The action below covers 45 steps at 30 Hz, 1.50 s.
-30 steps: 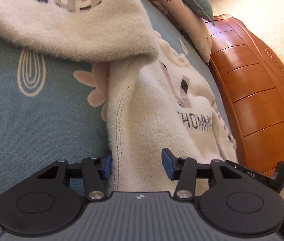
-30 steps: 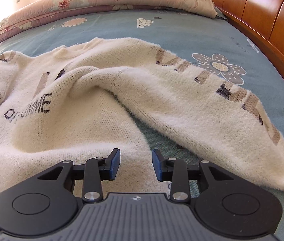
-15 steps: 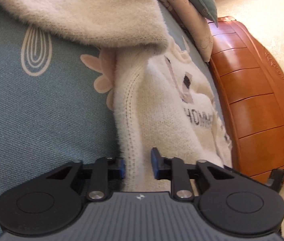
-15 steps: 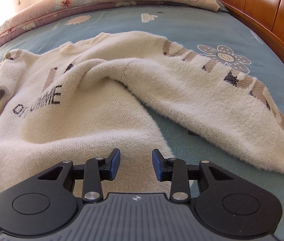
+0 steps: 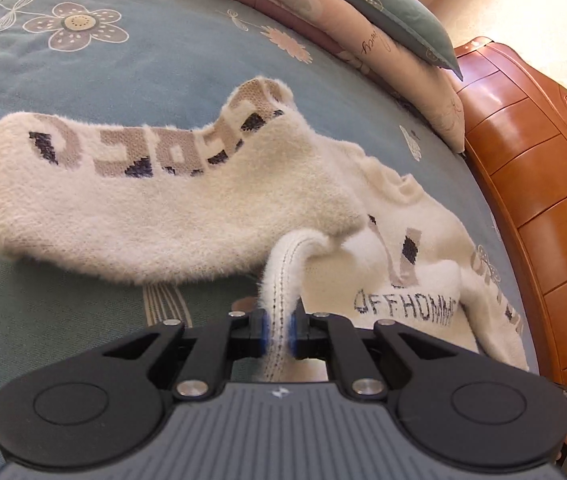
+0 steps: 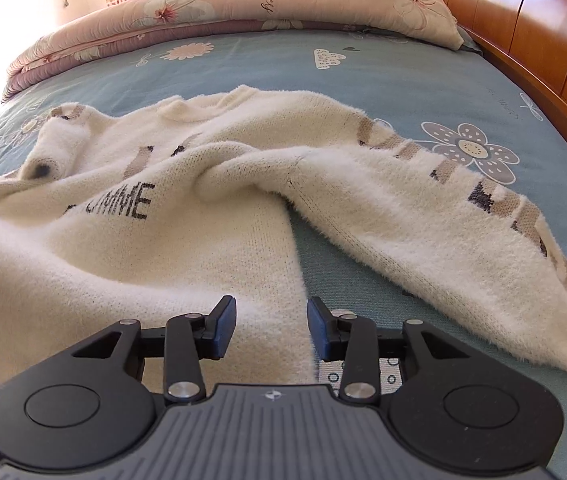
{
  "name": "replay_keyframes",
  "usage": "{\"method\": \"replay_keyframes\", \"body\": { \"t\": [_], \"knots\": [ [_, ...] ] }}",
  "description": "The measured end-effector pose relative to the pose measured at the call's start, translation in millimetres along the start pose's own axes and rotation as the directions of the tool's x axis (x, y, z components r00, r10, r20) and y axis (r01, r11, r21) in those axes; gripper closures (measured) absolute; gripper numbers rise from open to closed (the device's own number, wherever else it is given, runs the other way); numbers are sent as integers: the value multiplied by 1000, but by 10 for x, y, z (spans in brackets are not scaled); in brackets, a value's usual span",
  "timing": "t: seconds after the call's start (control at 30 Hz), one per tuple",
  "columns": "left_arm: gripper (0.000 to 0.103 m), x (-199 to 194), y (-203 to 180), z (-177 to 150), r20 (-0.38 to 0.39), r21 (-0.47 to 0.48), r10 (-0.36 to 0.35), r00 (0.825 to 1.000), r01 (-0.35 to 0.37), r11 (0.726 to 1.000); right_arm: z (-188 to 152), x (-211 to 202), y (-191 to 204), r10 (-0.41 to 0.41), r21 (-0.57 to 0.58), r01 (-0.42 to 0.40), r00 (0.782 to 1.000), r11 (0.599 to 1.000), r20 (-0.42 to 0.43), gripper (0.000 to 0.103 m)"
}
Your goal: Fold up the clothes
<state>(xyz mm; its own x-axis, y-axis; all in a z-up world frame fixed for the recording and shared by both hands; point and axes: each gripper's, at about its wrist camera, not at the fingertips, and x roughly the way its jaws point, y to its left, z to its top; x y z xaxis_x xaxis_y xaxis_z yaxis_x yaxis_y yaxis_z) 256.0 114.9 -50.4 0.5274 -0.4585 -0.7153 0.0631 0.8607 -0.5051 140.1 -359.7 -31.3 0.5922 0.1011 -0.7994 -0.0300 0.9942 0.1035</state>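
Sweater [image 5: 187,216] x1 on bedsheet [image 5: 163,52], side seam pinched in left gripper [image 5: 279,330]; right gripper [image 6: 271,326] agape, jaws just widening, empty.

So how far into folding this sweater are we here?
Barely started. No fold shows: the sweater lies rumpled on the bedsheet, one sleeve sprawled sideways. In hand: the left tool is shut on the sweater's side seam, pulling it up off the sheet. The right tool is open over the hem, gripping nothing. Sleeves and body remain to fold.

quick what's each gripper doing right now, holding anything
left gripper: closed on the sweater, pinching its seamed edge.
right gripper: open, holding nothing, over the sweater's lower edge.
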Motion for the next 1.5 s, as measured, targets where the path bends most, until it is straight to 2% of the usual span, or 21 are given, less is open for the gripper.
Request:
{"method": "replay_keyframes", "body": {
  "t": [0.1,0.17,0.2,0.27,0.3,0.43,0.53,0.67,0.73,0.8,0.87,0.97,1.07,1.2,1.23,1.3,1.4,1.5],
  "knots": [
    [90,109,40,-144,-47,33,53,997,-51,998,-55,106,-48,27,24,-26,999,999,-37,58],
    [86,137,80,-235,-64,24,36,997,-34,999,-124,179,-119,37,50,-34,997,998,-61,56],
    [81,115,128,-290,-71,10,14,997,-13,1000,-157,206,-162,40,66,-36,997,997,-72,53],
    [62,70,174,-367,-72,-10,-23,997,22,1000,-224,225,-264,70,110,-60,994,992,-83,52],
    [59,41,192,-403,-68,-18,-37,997,36,999,-258,229,-317,88,133,-76,992,988,-87,52],
    [48,-138,294,-563,-46,-45,-87,995,85,995,-437,243,-537,153,223,-127,982,967,-106,50],
    [48,-276,327,-669,-7,-47,-67,998,67,997,-563,180,-563,152,228,-127,984,965,-94,50],
    [48,-487,113,-746,33,83,5,999,-8,996,-612,15,-348,140,140,-128,987,982,-82,50],
    [48,-598,-129,-797,69,233,58,996,-72,970,-582,-50,-161,129,62,-124,989,990,-74,50],
    [48,-671,-451,-920,100,425,84,991,-119,898,-538,-106,89,139,-25,-141,988,990,-66,50],
    [44,-666,-742,-1095,87,592,90,992,-124,796,-492,-137,341,178,-94,-183,982,979,-65,50],
    [43,-578,-1071,-1405,42,773,87,995,-88,629,-465,-118,718,229,-189,-242,969,952,-87,50],
    [42,-361,-1261,-1801,-4,892,123,992,-52,450,-497,-48,1091,249,-289,-276,960,917,-128,50],
    [42,-79,-1410,-2285,0,981,196,981,-38,192,-645,8,1444,187,-449,-237,970,862,-154,50],
    [42,-42,-1425,-2338,11,987,204,979,-42,153,-672,9,1508,175,-481,-229,972,846,-155,50],
    [41,7,-1451,-2384,32,994,209,977,-53,97,-695,-8,1587,163,-527,-222,974,821,-155,50],
    [40,47,-1493,-2357,48,996,214,976,-61,58,-660,-24,1652,175,-544,-235,972,806,-160,50],
    [40,99,-1512,-2331,65,998,242,968,-66,-2,-642,-21,1723,166,-575,-233,972,784,-168,50]
  ]
}}
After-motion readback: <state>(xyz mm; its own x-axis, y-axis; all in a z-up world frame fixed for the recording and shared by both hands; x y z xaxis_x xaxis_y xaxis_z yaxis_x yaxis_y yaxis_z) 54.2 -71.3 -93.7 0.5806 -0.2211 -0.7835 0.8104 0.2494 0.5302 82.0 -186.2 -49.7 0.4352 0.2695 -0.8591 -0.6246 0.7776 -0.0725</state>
